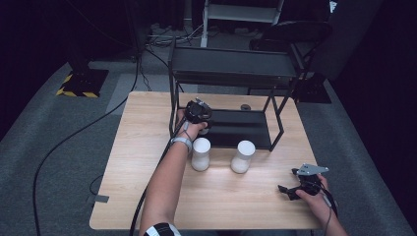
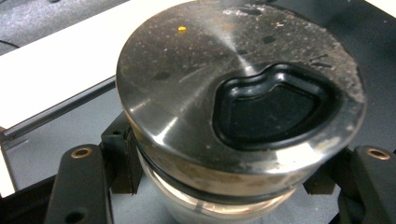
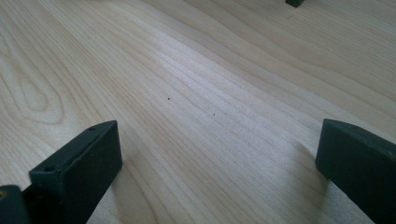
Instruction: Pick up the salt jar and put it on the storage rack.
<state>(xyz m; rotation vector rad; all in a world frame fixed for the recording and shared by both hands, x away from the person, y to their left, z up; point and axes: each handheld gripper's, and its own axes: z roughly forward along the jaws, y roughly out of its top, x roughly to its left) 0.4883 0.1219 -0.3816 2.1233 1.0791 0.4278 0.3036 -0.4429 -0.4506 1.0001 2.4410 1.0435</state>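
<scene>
Steel-lidded canister (image 2: 233, 107) clamped in left gripper (image 2: 224, 186) jaws, base hidden; right gripper (image 3: 219, 154) jaws wide.

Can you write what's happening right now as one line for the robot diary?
left gripper: shut on jar at shelf | right gripper: open over table | two white jars waiting

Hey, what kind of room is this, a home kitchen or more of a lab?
Probably a lab or test studio, not a kitchen. A lone wooden table stands on grey carpet, loose cables trail over the floor, and a yellow-and-black striped stand base sits against dark surroundings.
</scene>
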